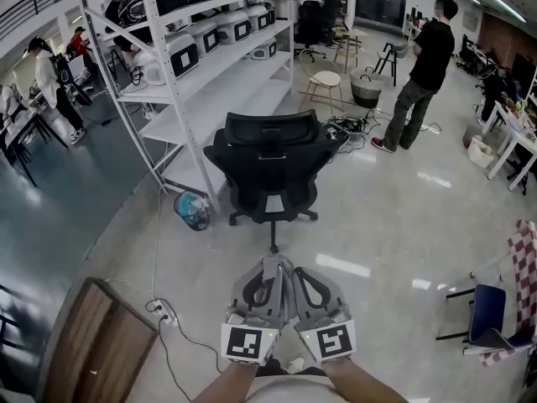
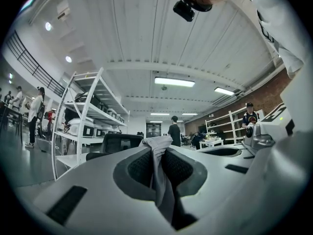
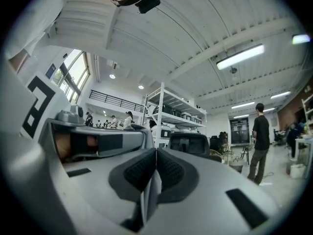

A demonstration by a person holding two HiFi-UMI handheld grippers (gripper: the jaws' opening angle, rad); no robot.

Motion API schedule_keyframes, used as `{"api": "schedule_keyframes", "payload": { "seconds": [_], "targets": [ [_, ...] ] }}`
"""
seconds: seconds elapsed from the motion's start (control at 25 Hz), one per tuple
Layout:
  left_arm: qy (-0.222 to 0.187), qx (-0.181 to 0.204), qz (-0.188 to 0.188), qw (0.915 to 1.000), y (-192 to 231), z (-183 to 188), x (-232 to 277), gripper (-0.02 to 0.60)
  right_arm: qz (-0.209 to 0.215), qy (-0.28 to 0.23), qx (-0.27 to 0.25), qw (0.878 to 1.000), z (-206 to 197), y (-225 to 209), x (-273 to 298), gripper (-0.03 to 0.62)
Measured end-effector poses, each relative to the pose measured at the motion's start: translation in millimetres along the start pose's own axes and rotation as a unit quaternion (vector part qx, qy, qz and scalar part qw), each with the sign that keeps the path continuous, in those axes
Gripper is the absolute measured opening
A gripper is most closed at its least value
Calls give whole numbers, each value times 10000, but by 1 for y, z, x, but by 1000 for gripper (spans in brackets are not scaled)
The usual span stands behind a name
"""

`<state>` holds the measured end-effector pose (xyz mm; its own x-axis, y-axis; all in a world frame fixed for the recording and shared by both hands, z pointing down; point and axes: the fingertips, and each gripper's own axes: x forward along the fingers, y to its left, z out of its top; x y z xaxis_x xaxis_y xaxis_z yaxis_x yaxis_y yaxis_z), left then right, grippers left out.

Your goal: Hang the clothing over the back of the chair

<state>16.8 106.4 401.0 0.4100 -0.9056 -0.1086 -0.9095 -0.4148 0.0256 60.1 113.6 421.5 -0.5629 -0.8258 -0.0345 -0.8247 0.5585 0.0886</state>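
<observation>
A black office chair (image 1: 273, 162) stands on the floor ahead of me, its back towards me; it also shows in the left gripper view (image 2: 120, 143) and the right gripper view (image 3: 189, 143). My two grippers are side by side low in the head view, pointing level at the chair and well short of it. The left gripper (image 1: 270, 265) (image 2: 157, 153) is shut on a bunched fold of grey clothing (image 2: 159, 148). The right gripper (image 1: 295, 271) (image 3: 156, 153) is shut on a thin edge of the same pale cloth (image 3: 151, 195). Most of the garment hangs hidden below the grippers.
White shelving (image 1: 210, 57) with boxes runs behind the chair on the left. A person in black (image 1: 428, 65) stands at the back right. A wooden table (image 1: 96, 342) is at the lower left, a power strip with cable (image 1: 164, 313) beside it. A blue chair (image 1: 495, 317) stands at the right.
</observation>
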Motion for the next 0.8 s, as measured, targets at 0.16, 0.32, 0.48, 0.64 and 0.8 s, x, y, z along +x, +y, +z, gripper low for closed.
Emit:
{"api": "schedule_keyframes", "payload": {
  "seconds": [0.16, 0.32, 0.48, 0.64, 0.8],
  "targets": [
    [20, -54, -63, 10000, 9, -9, 21, 34, -108, 55, 53, 9999, -7, -15, 13, 15],
    [-2, -121, -293, 9995, 26, -20, 60, 35, -262, 48, -69, 9996, -12, -39, 44, 15],
    [-87, -112, -442, 9989, 55, -15, 97, 35, -382, 47, -88, 9992, -11, -55, 85, 15],
    [-115, -31, -652, 9978, 85, -16, 131, 35, -391, 199, -127, 9990, -18, -59, 134, 15],
    [-146, -178, -757, 9969, 116, -15, 154, 35, -426, 159, -151, 9988, -12, -63, 179, 15]
  ]
}}
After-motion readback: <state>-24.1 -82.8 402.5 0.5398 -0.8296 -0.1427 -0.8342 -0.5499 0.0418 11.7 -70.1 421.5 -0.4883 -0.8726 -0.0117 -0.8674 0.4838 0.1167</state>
